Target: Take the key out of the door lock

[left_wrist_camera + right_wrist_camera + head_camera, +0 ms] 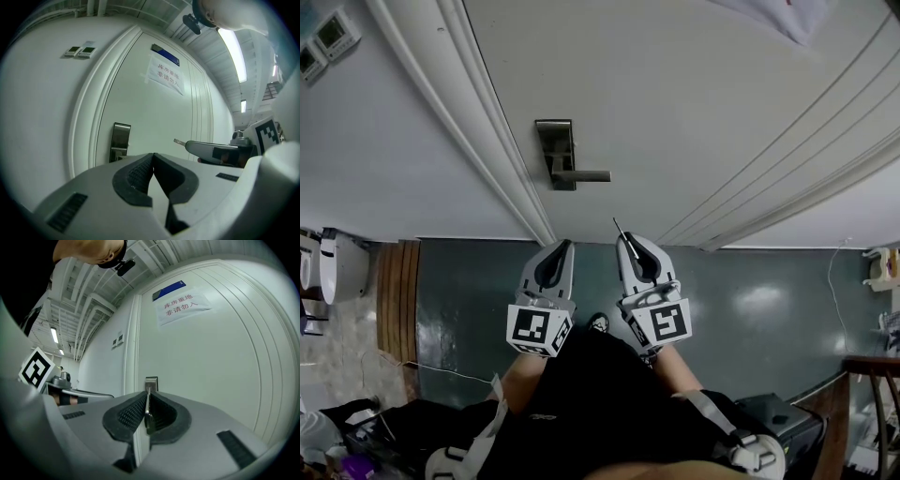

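1. Door (703,103): white and panelled. A paper sign (164,75) with red characters hangs on its upper part.

2. Lock (555,155): a dark metal plate on the door with a lever handle (586,175) that sticks out to the right in the head view. No key is seen in it.

3. Key (148,411): clear of the lock, pinched edge-on between the ribbed pads of the right gripper (146,393). In the head view its thin blade pokes out past the jaw tips toward the door, well apart from the plate. In the right gripper view the blade lines up with the plate behind it.

4. Right gripper: the jaws are clamped on the key with only the blade's thickness between them. It is held level and points at the door, to the right of the lock.

5. Left gripper (152,157): the jaws are pressed together and hold nothing. It is held level just beside the right gripper, on its left, and points at the door frame near the plate.

6. Wall panels (80,50): two small units side by side on the wall to the left of the door frame.

7. Floor (750,309): dark and glossy, with a strip of wooden boards (398,300) at the left edge.

8. Person: black clothing (591,403) fills the lower middle of the head view. Both forearms reach forward to the grippers.
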{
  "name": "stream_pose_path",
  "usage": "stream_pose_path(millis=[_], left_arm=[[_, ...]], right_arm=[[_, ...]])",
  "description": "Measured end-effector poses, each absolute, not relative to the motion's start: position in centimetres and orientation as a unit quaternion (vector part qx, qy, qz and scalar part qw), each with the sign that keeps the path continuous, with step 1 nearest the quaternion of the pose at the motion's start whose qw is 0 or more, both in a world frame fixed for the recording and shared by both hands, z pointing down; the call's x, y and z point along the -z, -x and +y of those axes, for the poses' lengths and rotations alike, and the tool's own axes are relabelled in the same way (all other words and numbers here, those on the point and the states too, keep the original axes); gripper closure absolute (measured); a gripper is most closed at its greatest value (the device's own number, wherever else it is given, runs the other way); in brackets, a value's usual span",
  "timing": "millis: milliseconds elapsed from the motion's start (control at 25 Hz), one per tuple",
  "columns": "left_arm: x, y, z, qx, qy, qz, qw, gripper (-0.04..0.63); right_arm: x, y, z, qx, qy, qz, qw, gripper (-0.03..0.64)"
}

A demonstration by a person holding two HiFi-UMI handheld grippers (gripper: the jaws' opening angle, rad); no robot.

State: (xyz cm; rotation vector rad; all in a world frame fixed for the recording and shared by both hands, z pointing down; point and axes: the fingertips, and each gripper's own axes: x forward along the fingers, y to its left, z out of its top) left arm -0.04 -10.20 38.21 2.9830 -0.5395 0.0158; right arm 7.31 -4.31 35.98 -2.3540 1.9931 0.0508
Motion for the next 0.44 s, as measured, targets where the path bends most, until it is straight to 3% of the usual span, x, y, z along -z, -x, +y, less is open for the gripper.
stream_pose_path(millis=[440], left_arm=[[-37.3,0.2,-12.2,-0.010,-0.982,-0.183,0.054,0.572]], right_arm=[[-35.0,-7.3,-6.6,-0.010,0.761,0.648,0.024,0.586]])
